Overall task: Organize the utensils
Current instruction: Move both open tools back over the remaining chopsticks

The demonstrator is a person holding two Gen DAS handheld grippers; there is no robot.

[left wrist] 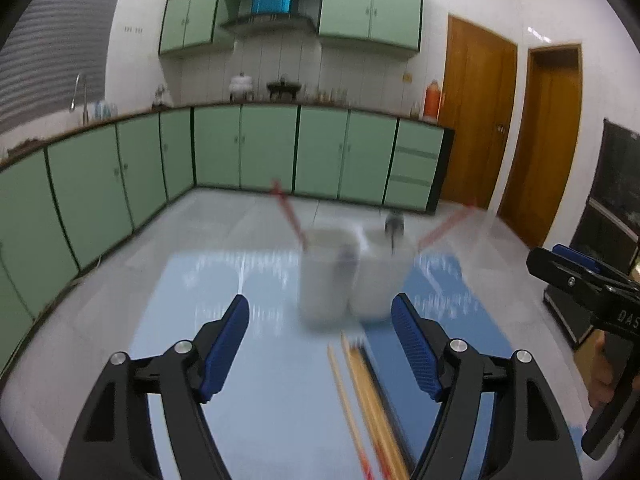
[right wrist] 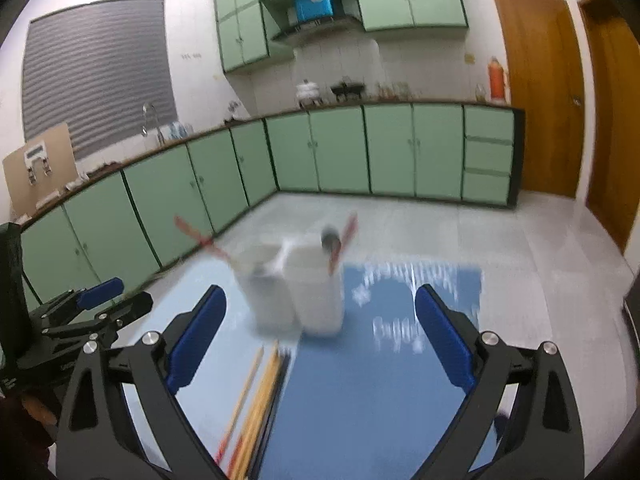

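Two white utensil cups [left wrist: 324, 280] [right wrist: 316, 296] stand side by side on a blue table, blurred by motion. Red chopsticks [left wrist: 288, 216] [right wrist: 200, 236] lean out of the left cup. Another red pair [left wrist: 444, 228] [right wrist: 344, 240] and a metal spoon [left wrist: 394, 224] [right wrist: 330, 238] stick out of the right one. A bundle of wooden chopsticks [left wrist: 360, 392] [right wrist: 256, 392] lies on the table in front of the cups. My left gripper [left wrist: 320, 308] is open just short of the cups, nothing between its pads. My right gripper [right wrist: 320, 296] is open wide and holds nothing.
A darker blue mat [right wrist: 360, 380] covers the table's right part. Each gripper shows in the other's view: the right gripper [left wrist: 568, 272] at the right edge, the left gripper [right wrist: 100, 296] at the left edge. Green kitchen cabinets [left wrist: 256, 148] and wooden doors [left wrist: 476, 112] lie beyond the table.
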